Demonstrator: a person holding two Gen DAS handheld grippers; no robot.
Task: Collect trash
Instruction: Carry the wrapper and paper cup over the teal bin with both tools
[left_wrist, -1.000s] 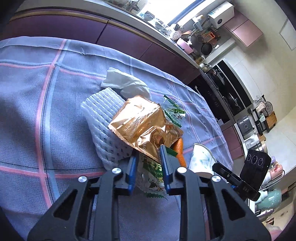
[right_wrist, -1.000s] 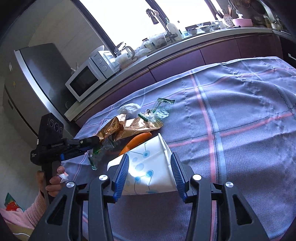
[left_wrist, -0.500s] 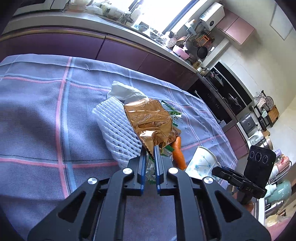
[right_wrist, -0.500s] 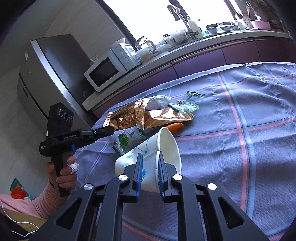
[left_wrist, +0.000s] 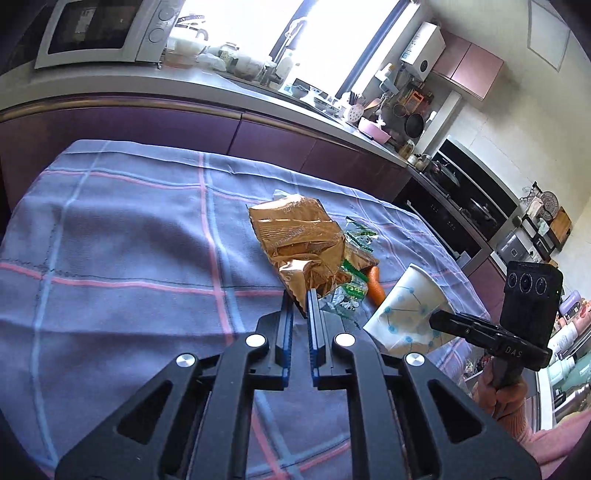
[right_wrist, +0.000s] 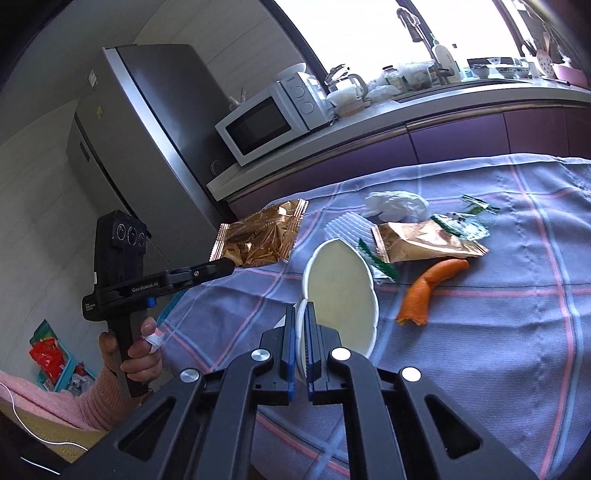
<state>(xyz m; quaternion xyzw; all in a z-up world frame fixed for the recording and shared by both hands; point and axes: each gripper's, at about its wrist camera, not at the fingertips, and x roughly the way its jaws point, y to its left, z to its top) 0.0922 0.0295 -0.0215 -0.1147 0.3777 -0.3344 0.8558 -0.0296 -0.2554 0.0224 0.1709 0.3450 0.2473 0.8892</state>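
Low centre of the left wrist view, the left gripper (left_wrist: 300, 295) is clamped nearly shut on the torn edge of a gold foil wrapper (left_wrist: 295, 240); the right wrist view shows that wrapper held up off the cloth at centre left. Low centre of the right wrist view, the right gripper (right_wrist: 303, 314) is pinched tight on the rim wall of a white paper cup (right_wrist: 340, 291), squashing its mouth into an oval; the cup seems lifted and tilted, its open mouth facing the camera. Remaining on the checked tablecloth (right_wrist: 517, 350), right of centre in that view: a second gold wrapper (right_wrist: 424, 240), an orange peel (right_wrist: 428, 288) just below it, green-printed clear wrappers (right_wrist: 461, 221) beside it, a white crumpled tissue (right_wrist: 399, 203) further up, and a white foam net sleeve (right_wrist: 351, 225) partly hidden behind the cup. No bin or bag shows in either view, so where the trash goes cannot be told. Judgement: early in the job. Two pieces are in hand but not deposited, and at least five are left on the cloth.
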